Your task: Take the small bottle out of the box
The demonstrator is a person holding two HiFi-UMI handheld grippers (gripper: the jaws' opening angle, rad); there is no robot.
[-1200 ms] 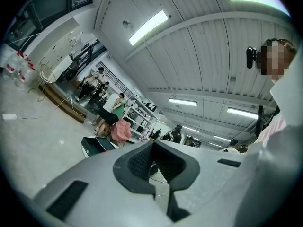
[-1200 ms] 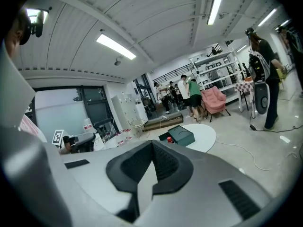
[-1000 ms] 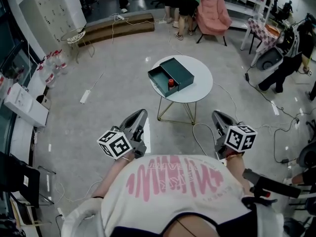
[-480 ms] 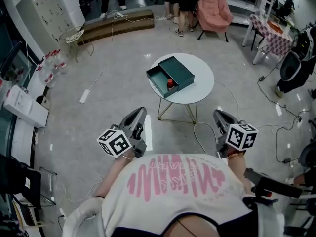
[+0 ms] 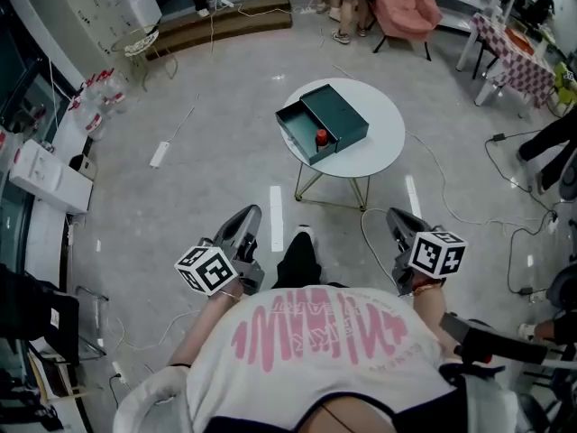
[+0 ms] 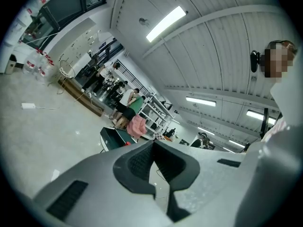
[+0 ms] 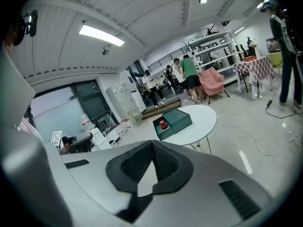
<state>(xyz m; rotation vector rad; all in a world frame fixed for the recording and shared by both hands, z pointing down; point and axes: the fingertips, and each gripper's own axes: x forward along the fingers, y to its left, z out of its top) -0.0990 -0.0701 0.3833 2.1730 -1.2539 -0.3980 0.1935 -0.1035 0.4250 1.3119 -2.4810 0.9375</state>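
Note:
A dark green box (image 5: 334, 120) with its drawer pulled out sits on a round white table (image 5: 379, 142) ahead of me. A small bottle with a red cap (image 5: 321, 137) stands in the drawer. The right gripper view shows the same box (image 7: 176, 120) and bottle (image 7: 163, 125) on the table (image 7: 199, 124). My left gripper (image 5: 250, 220) and right gripper (image 5: 397, 217) are held near my body, well short of the table. Both are shut with nothing between the jaws. In the left gripper view the box (image 6: 112, 137) peeks over the left gripper (image 6: 152, 143).
Cables trail across the grey floor (image 5: 180, 197) around the table's thin metal legs (image 5: 306, 188). A power strip (image 5: 160, 153) lies at the left. People and a pink chair (image 5: 407, 3) stand behind the table; a checked table (image 5: 509, 57) is at the right.
The view has shifted: the table with the box now sits lower and to the right, closer to me. A foot shows between the grippers. Both grippers stay shut.

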